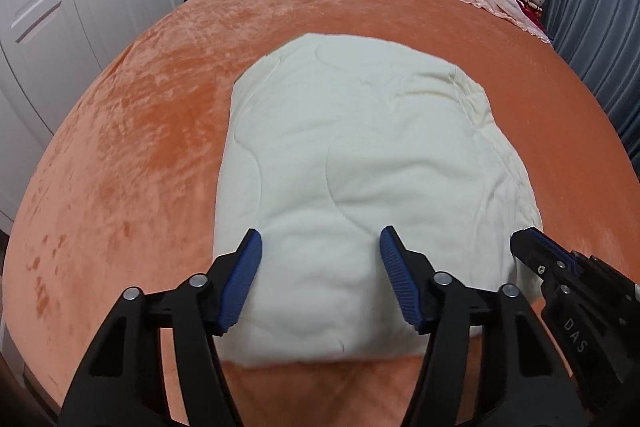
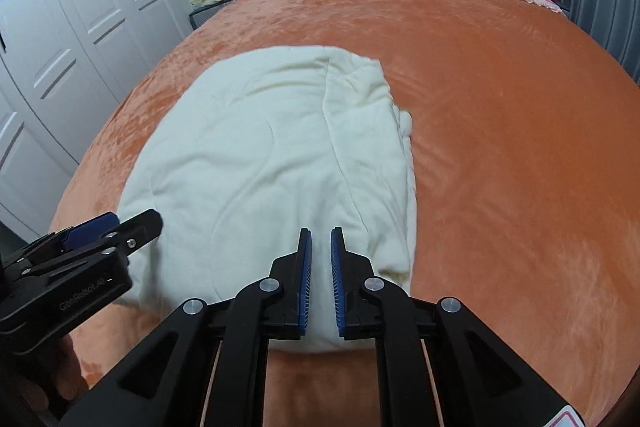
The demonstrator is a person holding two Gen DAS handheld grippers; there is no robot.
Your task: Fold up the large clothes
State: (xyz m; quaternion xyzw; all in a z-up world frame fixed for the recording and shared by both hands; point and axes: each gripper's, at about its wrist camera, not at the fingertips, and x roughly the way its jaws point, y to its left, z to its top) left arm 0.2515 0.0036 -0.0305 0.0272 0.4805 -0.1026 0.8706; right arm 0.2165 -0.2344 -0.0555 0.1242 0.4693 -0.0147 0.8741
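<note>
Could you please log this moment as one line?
left gripper: open | right gripper: nearly closed, empty | cream quilted folded garment: flat on orange plush bedspread

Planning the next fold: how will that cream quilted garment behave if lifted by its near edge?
The cream quilted garment looks puffy and soft, so it would probably droop and partly unfold. Its padded bulk suggests it is light, and the plush orange bedspread may drag on it.

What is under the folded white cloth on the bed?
The white cloth lies on the orange blanket, which shows all around it. The part of the blanket beneath the cloth is covered, so anything there cannot be seen.
</note>
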